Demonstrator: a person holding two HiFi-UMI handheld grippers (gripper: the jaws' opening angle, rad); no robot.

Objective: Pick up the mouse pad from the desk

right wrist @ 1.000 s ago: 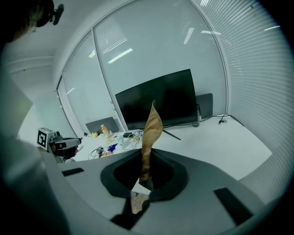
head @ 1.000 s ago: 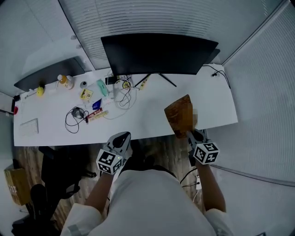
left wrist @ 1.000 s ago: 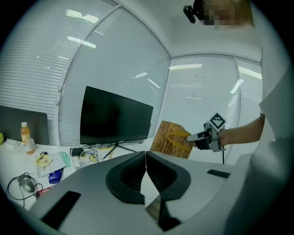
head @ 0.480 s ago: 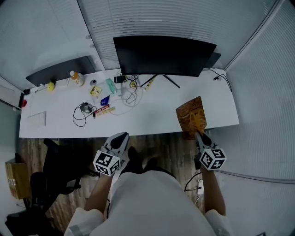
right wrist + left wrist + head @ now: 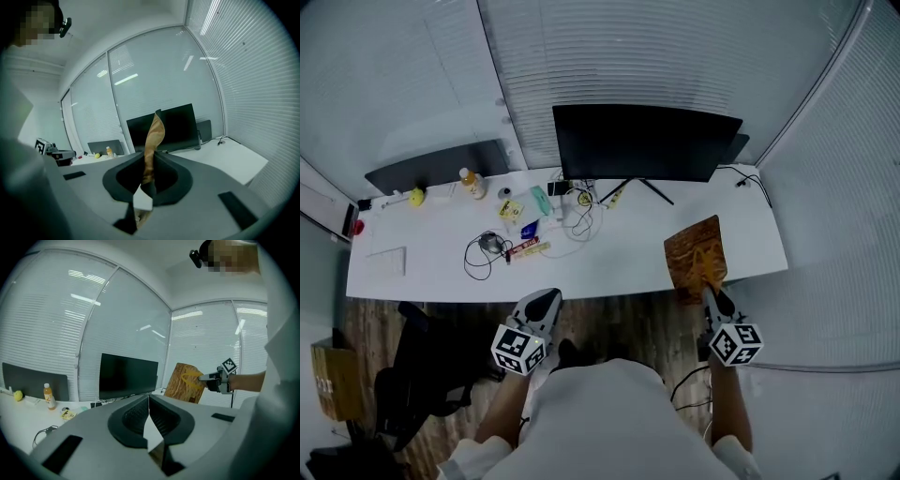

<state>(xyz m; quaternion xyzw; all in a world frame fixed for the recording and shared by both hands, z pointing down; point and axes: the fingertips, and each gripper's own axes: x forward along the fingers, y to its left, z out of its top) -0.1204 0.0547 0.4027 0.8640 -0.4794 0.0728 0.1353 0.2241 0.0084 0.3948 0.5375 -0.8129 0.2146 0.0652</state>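
A long white bench stands on a wood-plank floor, with pale slatted blinds walling the room. The bench carries two dark screens, a wide black monitor at 12 o'clock and a grey panel at 10 o'clock. It also carries one small orange bottle and one black cable tangle. One brown wood-patterned mouse pad is held clear of the bench at 4 o'clock, pinched in the right claw. The left claw is pressed together, empty.
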